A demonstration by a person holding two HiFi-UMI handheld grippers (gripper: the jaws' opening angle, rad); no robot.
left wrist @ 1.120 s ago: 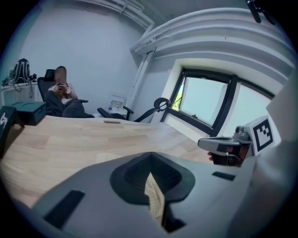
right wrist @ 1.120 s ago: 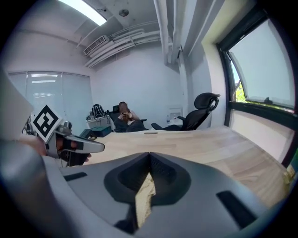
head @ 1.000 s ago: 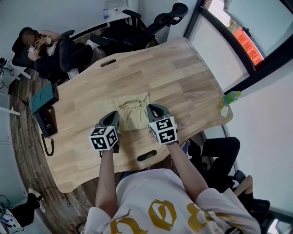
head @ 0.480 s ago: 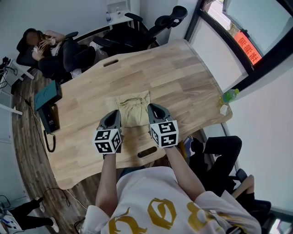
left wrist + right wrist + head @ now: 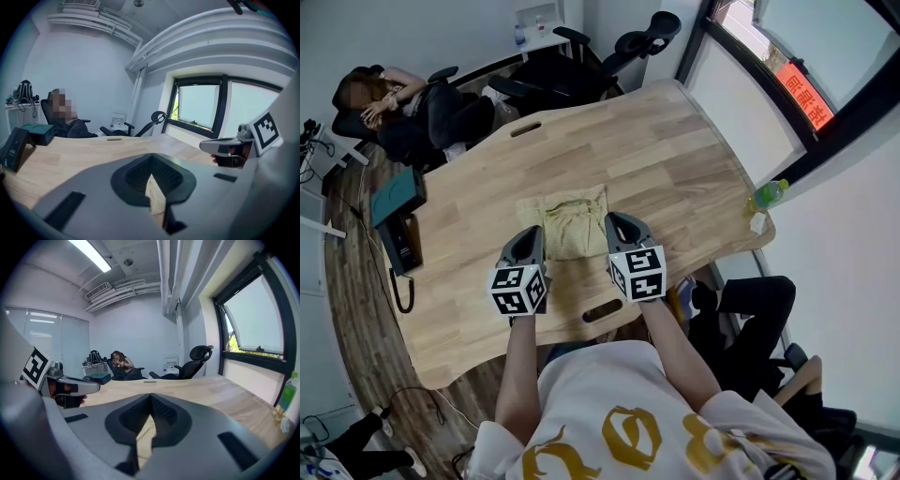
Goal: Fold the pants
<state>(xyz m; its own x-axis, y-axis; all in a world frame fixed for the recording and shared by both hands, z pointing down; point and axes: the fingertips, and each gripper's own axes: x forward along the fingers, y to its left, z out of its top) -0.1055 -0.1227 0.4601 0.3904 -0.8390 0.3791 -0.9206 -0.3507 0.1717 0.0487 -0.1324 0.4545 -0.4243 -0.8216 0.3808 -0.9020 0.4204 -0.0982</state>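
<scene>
The tan pants (image 5: 569, 225) lie folded into a small rectangle on the wooden table (image 5: 675, 159). My left gripper (image 5: 536, 236) hovers at the bundle's near left corner and my right gripper (image 5: 614, 223) at its near right corner. Both have their jaws pressed together and hold nothing. In the left gripper view the shut left gripper (image 5: 151, 161) shows a strip of the pants (image 5: 155, 199) below, with the right gripper (image 5: 225, 147) beside it. The right gripper view shows its shut gripper (image 5: 151, 401), the tan cloth (image 5: 145, 434) underneath, and the left gripper (image 5: 70, 385) at the left.
A teal box (image 5: 397, 194) and a black device (image 5: 398, 246) sit at the table's left edge, a green bottle (image 5: 773, 196) at its right corner. A handle slot (image 5: 602, 312) lies near my body. Office chairs (image 5: 581, 66) and a seated person (image 5: 403, 103) are behind the table.
Both grippers have risen slightly over the near edge of the pants and stayed shut. The folded pants have not moved.
</scene>
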